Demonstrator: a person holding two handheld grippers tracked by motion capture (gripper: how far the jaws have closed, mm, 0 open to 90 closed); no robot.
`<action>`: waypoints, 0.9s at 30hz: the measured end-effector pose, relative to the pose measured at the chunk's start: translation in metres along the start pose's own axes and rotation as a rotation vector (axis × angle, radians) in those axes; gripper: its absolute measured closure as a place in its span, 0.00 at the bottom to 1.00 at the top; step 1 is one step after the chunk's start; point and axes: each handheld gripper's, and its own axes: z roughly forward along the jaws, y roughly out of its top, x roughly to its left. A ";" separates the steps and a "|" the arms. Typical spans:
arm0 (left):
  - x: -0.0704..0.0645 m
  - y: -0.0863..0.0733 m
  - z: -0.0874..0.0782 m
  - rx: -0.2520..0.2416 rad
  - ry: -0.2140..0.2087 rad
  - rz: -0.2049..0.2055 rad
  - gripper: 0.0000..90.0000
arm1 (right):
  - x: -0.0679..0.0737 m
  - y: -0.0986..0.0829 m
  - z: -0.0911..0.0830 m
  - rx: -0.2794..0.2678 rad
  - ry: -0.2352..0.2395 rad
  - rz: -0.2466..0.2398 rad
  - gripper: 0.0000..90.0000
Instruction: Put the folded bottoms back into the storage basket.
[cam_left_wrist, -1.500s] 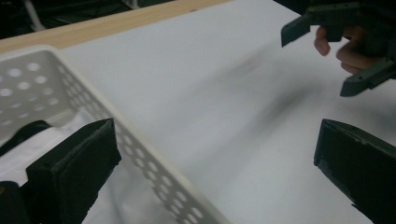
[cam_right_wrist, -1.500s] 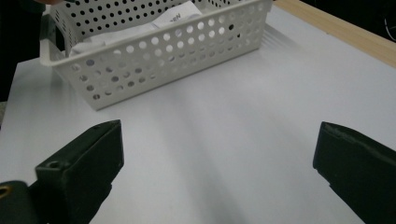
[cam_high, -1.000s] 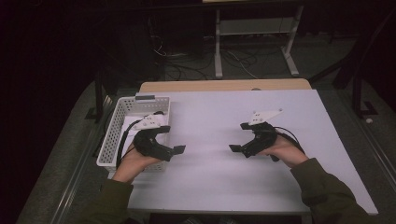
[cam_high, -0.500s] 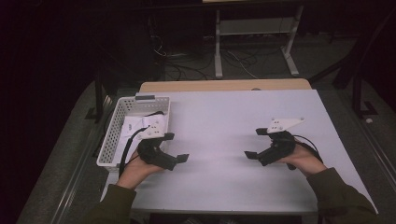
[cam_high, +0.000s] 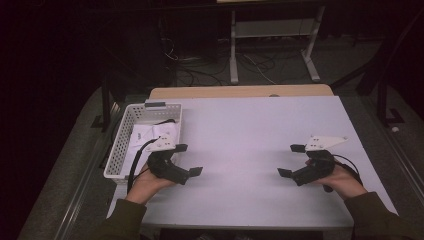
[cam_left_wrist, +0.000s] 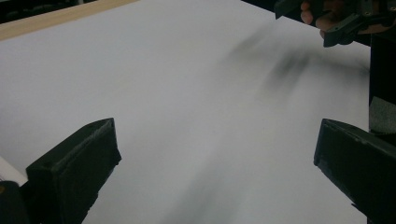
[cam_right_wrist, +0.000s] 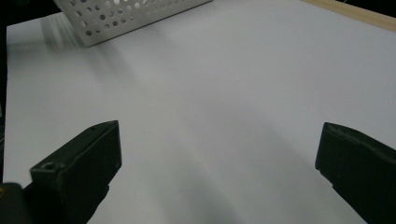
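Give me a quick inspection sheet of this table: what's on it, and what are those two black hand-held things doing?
Surface: flat white table top, bare between the hands, a light wooden strip along its far edge.
Job's things: white perforated plastic basket at the table's left edge, holding white paper sheets.
Clutter: nothing seen.
Grippers: left tool beside the basket, jaws wide apart, holding nothing; right tool near the right edge, jaws wide apart, holding nothing; each tool faces the other.
Cables: black cable trailing from the left tool; loose cables on the floor beyond the table.
Surroundings: dark room, white metal stand legs behind the table.
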 end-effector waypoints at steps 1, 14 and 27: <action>0.000 0.000 0.000 0.000 -0.001 -0.002 0.00 | 0.000 -0.003 -0.002 -0.001 0.000 0.004 0.00; 0.001 -0.001 0.000 -0.001 -0.003 -0.008 0.00 | 0.001 -0.027 -0.016 -0.014 -0.003 0.022 0.01; 0.001 -0.001 0.000 0.000 -0.004 -0.007 0.00 | 0.000 -0.033 -0.025 -0.039 -0.019 0.033 0.01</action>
